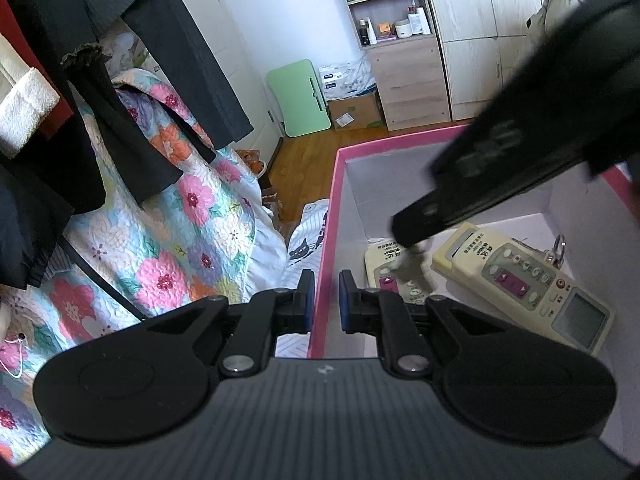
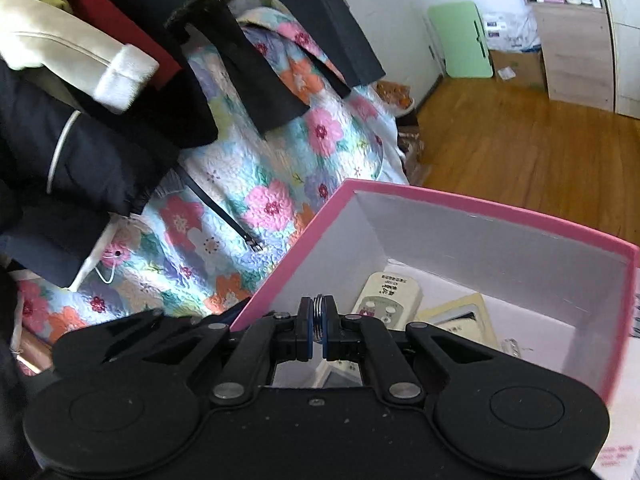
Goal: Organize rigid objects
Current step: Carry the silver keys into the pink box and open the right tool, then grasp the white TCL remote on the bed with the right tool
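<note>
Left wrist view: the left gripper (image 1: 323, 300) grips the pink rim of the box (image 1: 326, 216), its blue pads (image 1: 306, 294) drawn narrow with one finger outside the wall and one inside. The box is white inside and stands on a floral quilt (image 1: 168, 240). On its floor lie two cream remote controls: one (image 1: 524, 284) lies slantwise to the right with its grey screen nearest the camera, the other (image 1: 384, 264) rests toward the left wall, partly hidden. A metal key ring (image 1: 558, 246) shows at the far end of the first remote, beside the back wall. The right gripper (image 1: 412, 236) reaches down into the box from the upper right, blurred, with a small pale object hanging at its tip (image 1: 414, 268); what that object is cannot be told here.

Right wrist view: the right gripper (image 2: 319, 320) is closed tight on a thin metal ring (image 2: 319, 316), which stands edge-on between the blue pads. It hangs over the near corner of the pink box (image 2: 496, 210). Below it lie one cream remote (image 2: 388, 296) and, just beside that, a cream rectangular item (image 2: 460, 318) with a dark strip, partly hidden by the gripper body. Dark garments (image 2: 120, 140) lie on the quilt (image 2: 260, 200) to the left.
</note>
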`<state>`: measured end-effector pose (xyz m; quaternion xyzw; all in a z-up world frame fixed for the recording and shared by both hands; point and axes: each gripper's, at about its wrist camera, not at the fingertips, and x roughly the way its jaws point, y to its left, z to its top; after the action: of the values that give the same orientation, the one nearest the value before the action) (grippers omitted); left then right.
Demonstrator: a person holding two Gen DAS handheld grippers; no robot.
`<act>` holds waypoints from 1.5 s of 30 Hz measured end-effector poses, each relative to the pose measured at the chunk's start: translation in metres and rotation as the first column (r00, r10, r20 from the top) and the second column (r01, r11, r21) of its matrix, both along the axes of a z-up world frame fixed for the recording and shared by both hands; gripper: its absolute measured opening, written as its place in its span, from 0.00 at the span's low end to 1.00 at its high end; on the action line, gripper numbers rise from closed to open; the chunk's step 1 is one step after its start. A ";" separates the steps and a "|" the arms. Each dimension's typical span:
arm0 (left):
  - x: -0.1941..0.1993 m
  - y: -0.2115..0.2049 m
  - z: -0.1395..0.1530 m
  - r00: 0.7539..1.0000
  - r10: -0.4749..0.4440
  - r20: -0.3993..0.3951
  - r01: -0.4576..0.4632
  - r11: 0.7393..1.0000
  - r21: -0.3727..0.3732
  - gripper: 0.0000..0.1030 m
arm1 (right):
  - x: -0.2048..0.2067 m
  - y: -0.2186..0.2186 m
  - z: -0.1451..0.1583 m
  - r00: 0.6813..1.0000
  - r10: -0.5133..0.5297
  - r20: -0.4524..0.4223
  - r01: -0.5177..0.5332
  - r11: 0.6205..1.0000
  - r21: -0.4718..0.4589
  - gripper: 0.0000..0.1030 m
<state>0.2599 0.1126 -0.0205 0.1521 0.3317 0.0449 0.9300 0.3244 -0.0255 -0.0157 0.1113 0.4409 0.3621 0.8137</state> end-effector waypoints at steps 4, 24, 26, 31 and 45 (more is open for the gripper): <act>0.001 0.000 0.000 1.000 0.000 -0.004 0.000 1.000 0.004 0.12 | 0.010 0.018 -0.004 1.000 -0.018 -0.004 0.018 0.999 -0.039 0.13; 0.004 0.005 0.002 1.000 0.012 -0.009 -0.012 1.000 -0.008 0.13 | -0.056 -0.173 0.015 0.947 -0.313 0.073 0.319 0.943 -0.097 0.40; 0.005 0.006 0.002 0.999 0.029 -0.015 -0.029 1.000 -0.005 0.14 | -0.056 -0.181 0.000 0.942 -0.333 0.049 0.336 0.938 -0.088 0.41; 0.006 0.005 0.001 0.999 0.027 -0.029 -0.026 1.000 0.008 0.14 | -0.043 -0.174 -0.034 0.932 -0.359 0.043 0.362 0.923 -0.134 0.43; 0.006 0.002 -0.002 0.999 0.021 -0.033 -0.021 1.000 0.013 0.13 | -0.009 -0.140 -0.066 0.945 -0.305 0.118 0.327 0.878 -0.350 0.60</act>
<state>0.2663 0.1150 -0.0222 0.1551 0.3483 0.0540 0.9229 0.3157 -0.1651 -0.0812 0.0179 0.4521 0.1392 0.8809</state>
